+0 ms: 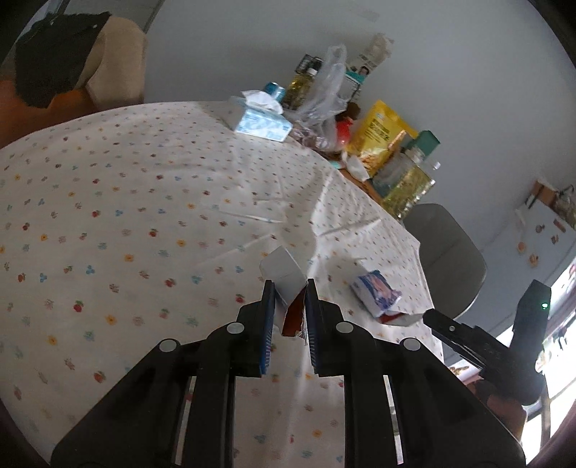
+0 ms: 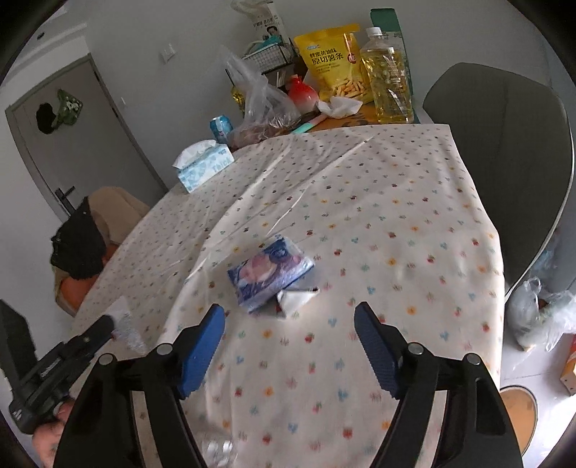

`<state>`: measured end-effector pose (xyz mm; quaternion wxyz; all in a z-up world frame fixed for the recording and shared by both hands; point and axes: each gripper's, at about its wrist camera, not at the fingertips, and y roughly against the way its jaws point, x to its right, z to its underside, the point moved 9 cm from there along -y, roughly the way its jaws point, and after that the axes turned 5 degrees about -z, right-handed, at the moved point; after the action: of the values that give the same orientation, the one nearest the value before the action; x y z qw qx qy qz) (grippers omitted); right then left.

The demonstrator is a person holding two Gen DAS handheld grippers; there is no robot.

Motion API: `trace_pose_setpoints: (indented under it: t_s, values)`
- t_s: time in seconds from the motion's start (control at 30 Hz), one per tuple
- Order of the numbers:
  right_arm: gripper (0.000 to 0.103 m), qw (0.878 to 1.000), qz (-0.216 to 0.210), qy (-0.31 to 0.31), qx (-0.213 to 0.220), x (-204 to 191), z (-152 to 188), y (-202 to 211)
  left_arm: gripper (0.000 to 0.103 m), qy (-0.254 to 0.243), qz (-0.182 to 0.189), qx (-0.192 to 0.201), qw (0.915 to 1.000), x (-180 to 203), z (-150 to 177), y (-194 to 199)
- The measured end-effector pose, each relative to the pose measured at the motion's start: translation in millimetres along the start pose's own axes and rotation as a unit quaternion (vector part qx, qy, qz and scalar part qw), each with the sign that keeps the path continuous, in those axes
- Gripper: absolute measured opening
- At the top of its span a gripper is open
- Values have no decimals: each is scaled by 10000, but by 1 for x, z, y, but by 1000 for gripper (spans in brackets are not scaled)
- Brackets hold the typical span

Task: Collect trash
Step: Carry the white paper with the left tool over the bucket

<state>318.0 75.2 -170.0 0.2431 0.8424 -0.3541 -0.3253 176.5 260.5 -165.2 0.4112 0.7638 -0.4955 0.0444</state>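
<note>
My left gripper (image 1: pixel 289 288) jaws clamp a torn carton (image 1: pixel 284 277); right gripper (image 2: pixel 289 318) jaws gape wide before the blue wrapper (image 2: pixel 270 275), uncollected on the bench (image 2: pixel 396 216).

Pale wall (image 2: pixel 151 32); grey door (image 2: pixel 72 144); grey chair (image 2: pixel 504 162) beside floral-clothed table (image 2: pixel 396 216); tiled floor (image 2: pixel 522 363).

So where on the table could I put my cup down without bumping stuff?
The flowered tablecloth lies bare between the blue wrapper and the grey chair, and also from the wrapper back toward the tissue box. The far edge is crowded: plastic bag, yellow snack bag, oil bottle. The left gripper holds a small carton.
</note>
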Motion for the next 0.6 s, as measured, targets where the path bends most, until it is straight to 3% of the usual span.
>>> trace_pose_setpoints:
  t_s: [0.07, 0.13, 0.2, 0.27, 0.6]
  values:
    - [71, 10000, 70, 33, -57, 1, -3, -11, 17, 14, -17, -4, 10000, -2, -1, -2]
    - [61, 9999, 115, 31, -125, 4, -5, -19, 17, 15, -4, -14, 10000, -2, -1, -4]
    - [14, 9996, 53, 85, -252, 4, -3, -27, 17, 17, 5, -23, 10000, -2, 0, -5]
    - [5, 9994, 82, 126, -313, 5, 0, -27, 17, -10, 31, -36, 10000, 1, 1, -5]
    - [4, 9998, -85, 34, -159, 10, 26, 19, 17, -288, 234, -63, 9993, 36, 15, 5]
